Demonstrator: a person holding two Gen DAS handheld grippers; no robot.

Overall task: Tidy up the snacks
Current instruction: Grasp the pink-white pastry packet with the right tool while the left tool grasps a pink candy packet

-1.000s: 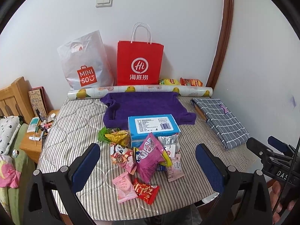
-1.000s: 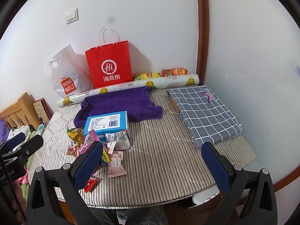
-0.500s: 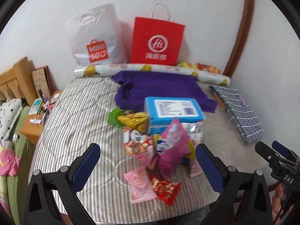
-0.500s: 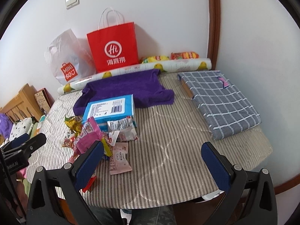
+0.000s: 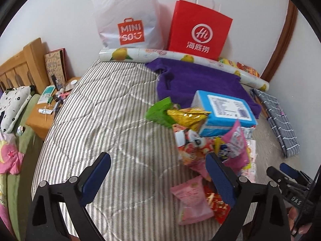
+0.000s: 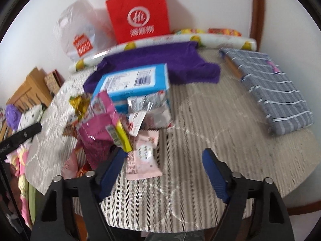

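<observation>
Right gripper closing on nothing, blurred snack pile partly hidden

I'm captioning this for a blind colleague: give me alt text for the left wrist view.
The open left gripper, jaws just narrowing with nothing between them, hovers over a striped table beside a snack pile and a blue box. A purple cloth, white bag and red bag sit behind.

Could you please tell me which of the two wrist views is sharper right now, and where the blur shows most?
Left wrist view: fairly sharp at the back, the MINISO bag lettering readable, the snack pile slightly smeared. Right wrist view: motion-blurred throughout, the red paper bag logo doubled, the blue box label unreadable. Both bend at the edges.
</observation>
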